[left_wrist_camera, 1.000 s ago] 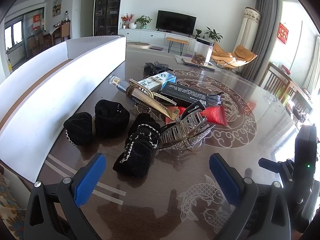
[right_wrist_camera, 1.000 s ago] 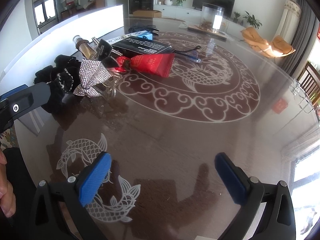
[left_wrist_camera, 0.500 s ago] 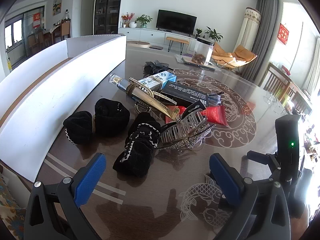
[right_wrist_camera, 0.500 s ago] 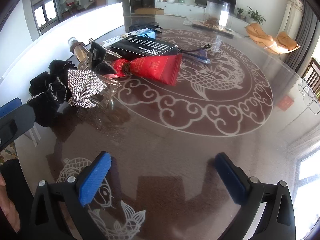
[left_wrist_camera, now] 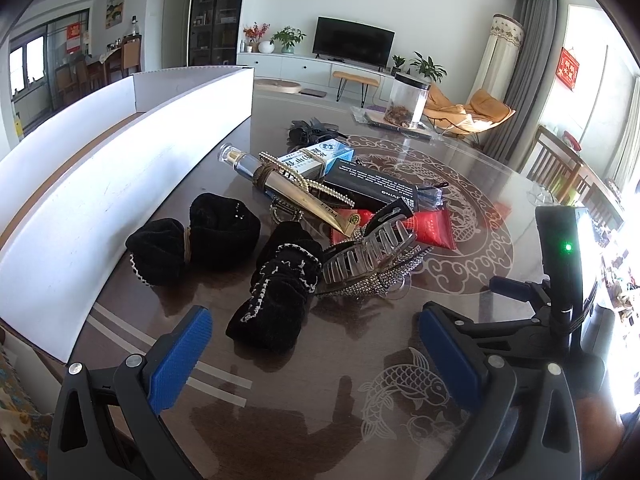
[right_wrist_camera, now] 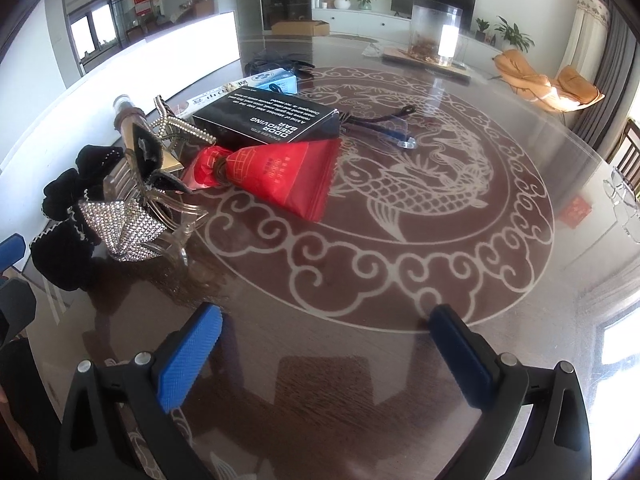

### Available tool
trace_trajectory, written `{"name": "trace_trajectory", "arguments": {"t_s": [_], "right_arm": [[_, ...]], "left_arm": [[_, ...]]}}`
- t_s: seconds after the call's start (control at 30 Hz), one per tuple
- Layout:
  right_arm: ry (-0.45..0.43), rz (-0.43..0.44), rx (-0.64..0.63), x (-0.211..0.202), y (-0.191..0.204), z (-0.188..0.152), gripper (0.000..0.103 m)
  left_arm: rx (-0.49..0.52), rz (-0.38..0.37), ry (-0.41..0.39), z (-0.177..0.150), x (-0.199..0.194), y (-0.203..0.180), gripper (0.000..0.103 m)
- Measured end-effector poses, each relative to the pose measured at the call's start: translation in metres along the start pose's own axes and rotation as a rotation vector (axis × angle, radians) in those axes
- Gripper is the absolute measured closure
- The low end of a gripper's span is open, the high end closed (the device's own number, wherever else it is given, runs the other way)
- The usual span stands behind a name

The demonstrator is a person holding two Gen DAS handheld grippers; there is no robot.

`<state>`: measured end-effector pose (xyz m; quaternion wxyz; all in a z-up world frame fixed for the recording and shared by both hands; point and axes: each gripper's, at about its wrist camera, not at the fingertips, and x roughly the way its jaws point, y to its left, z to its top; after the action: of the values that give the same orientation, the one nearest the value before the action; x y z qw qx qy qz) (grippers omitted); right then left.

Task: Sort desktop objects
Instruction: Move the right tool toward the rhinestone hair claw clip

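Observation:
A pile of small items lies on the glass table: black scrunchies point(left_wrist_camera: 276, 288) point(left_wrist_camera: 192, 240), a rhinestone hair claw point(left_wrist_camera: 372, 256) point(right_wrist_camera: 128, 224), a gold cosmetic tube point(left_wrist_camera: 296, 192), a red tube point(left_wrist_camera: 428, 228) point(right_wrist_camera: 280, 176), a black box point(left_wrist_camera: 372, 188) point(right_wrist_camera: 264, 120) and a blue-white box point(left_wrist_camera: 316, 156) point(right_wrist_camera: 276, 78). My left gripper point(left_wrist_camera: 316, 356) hovers open just short of the nearest scrunchie. My right gripper point(right_wrist_camera: 324, 348) is open over bare glass, right of the pile, its body point(left_wrist_camera: 564, 264) showing in the left wrist view.
A long white cardboard box point(left_wrist_camera: 120, 152) point(right_wrist_camera: 152, 68) runs along the left side of the pile. A clear jar point(left_wrist_camera: 408, 100) point(right_wrist_camera: 436, 36) on a tray stands at the far side. A blue-handled clear tool point(right_wrist_camera: 384, 128) lies beyond the red tube. Chairs point(left_wrist_camera: 560, 168) line the right edge.
My right gripper has moved forward and left toward the pile, which now looks larger in its view. The left gripper has held still, and nothing in the pile has shifted.

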<state>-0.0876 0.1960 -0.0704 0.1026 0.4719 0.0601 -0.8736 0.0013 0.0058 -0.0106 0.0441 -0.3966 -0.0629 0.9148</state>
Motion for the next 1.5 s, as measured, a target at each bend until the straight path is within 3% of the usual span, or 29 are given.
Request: {"name": "trace_trajectory", "arguments": {"t_s": [0.87,1.2,1.37,1.5], "right_arm": [[-0.043,-0.015,0.022,-0.013,-0.014,-0.02,0.0],[-0.043,-0.015,0.022,-0.013,-0.014,-0.02,0.0],[-0.043,-0.015,0.022,-0.013,-0.014,-0.02,0.0],[-0.043,-0.015,0.022,-0.013,-0.014,-0.02,0.0]], "left_arm": [[0.003,-0.006,0.007,0.002,0.001,0.0,0.0],[-0.074,-0.05,0.042,0.003,0.004,0.015,0.0],[-0.093,-0.033,0.07,0.003,0.011,0.02,0.0],[-0.167,0.041,0.077,0.005,0.014,0.036,0.0]]}}
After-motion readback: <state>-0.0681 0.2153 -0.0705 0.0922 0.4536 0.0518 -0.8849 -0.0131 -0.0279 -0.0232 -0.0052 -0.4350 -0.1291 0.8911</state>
